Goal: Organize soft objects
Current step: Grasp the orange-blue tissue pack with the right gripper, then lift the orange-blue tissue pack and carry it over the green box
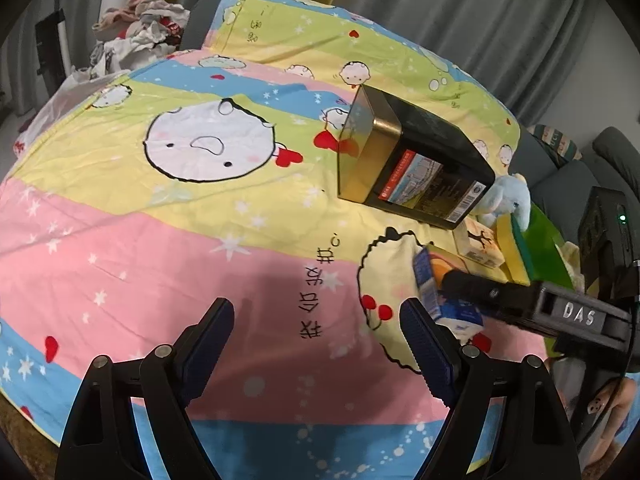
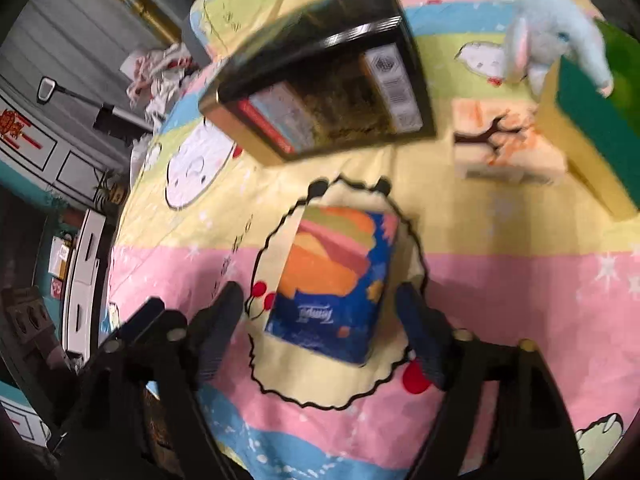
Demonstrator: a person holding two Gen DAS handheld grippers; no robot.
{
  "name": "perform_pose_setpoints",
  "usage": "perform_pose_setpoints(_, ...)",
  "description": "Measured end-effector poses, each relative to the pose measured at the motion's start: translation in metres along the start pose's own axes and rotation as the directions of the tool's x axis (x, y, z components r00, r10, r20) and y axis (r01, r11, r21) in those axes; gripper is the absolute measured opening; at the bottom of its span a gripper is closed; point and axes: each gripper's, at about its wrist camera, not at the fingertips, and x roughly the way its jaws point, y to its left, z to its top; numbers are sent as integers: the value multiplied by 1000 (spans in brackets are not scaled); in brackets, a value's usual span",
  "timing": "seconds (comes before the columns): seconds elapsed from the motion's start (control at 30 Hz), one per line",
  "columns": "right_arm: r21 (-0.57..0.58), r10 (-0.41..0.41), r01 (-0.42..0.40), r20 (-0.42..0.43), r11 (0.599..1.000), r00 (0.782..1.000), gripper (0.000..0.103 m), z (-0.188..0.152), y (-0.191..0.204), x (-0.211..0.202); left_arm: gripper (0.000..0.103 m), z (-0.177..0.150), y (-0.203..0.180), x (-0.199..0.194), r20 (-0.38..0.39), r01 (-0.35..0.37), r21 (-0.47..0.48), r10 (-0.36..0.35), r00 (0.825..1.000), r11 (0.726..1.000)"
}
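A blue and orange tissue pack lies on the cartoon-print bedsheet; it also shows in the left wrist view. My right gripper is open, with its fingers on either side of the pack's near end and apart from it; in the left wrist view it reaches in from the right. A light blue plush elephant lies on a green and yellow box, seen also in the left wrist view. A peach tissue pack lies beside that box. My left gripper is open and empty over bare sheet.
A black and gold tin box stands tilted on the bed, behind the tissue packs. A pile of clothes lies past the bed's far left corner. Grey curtains hang behind. A grey sofa is at the right.
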Motion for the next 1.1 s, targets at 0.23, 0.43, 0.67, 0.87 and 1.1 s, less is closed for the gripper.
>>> perform_pose_setpoints(0.23,50,87,-90,49,995,995,67,5,-15,-14,81,-1,-20,10,-47,114,19,-113,993,993)
perform_pose_setpoints(0.43,68,86,-86,8,994,996,50,1,-22,-7,70,-4,-48,29,-121,180,50,-173,978,982)
perform_pose_setpoints(0.67,109,106,-104,-16,989,994,48,1,-32,-1,59,-6,-61,47,-166,242,37,-232,958,970)
perform_pose_setpoints(0.87,111,114,-112,-16,988,993,41,2,-34,1,44,-2,-71,47,-152,281,69,-269,951,957)
perform_pose_setpoints(1.1,87,34,-45,120,995,992,39,6,-35,-40,44,9,-103,34,-110,340,159,-325,939,927)
